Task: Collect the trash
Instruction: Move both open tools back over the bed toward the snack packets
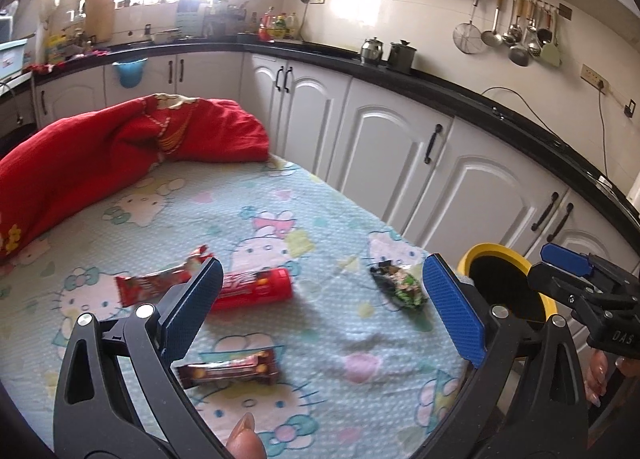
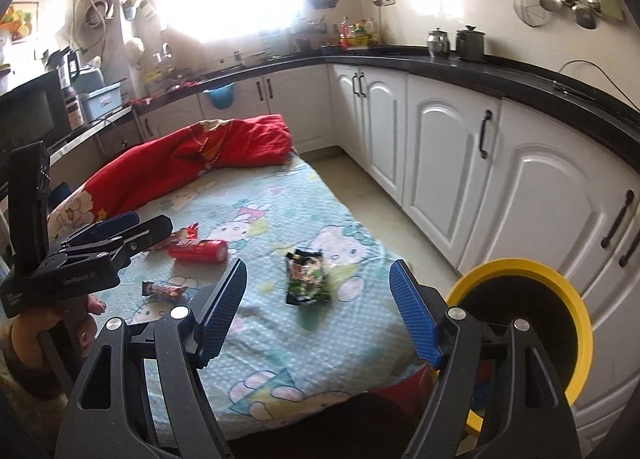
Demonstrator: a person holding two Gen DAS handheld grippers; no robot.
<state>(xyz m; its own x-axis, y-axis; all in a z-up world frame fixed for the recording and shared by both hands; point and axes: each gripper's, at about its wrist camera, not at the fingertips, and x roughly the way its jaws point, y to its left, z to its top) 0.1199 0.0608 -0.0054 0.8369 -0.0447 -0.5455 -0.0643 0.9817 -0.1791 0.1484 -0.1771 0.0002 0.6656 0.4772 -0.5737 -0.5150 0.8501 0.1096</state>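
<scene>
Several wrappers lie on a Hello Kitty cloth (image 1: 320,335): a red tube packet (image 1: 256,289) (image 2: 198,250), a red wrapper (image 1: 156,283) behind it, a brown bar wrapper (image 1: 228,371) (image 2: 164,289) in front, and a green-black crumpled packet (image 1: 400,287) (image 2: 308,277) to the right. My left gripper (image 1: 324,311) is open above the cloth, over the red tube. My right gripper (image 2: 318,315) is open and empty, just short of the green-black packet. A yellow-rimmed black bin (image 1: 508,283) (image 2: 520,339) stands at the cloth's right edge.
A red blanket (image 1: 120,155) (image 2: 192,163) is heaped at the far end of the cloth. White cabinets (image 2: 500,187) under a black counter (image 1: 440,87) run along the right side, with a strip of floor (image 2: 360,187) between.
</scene>
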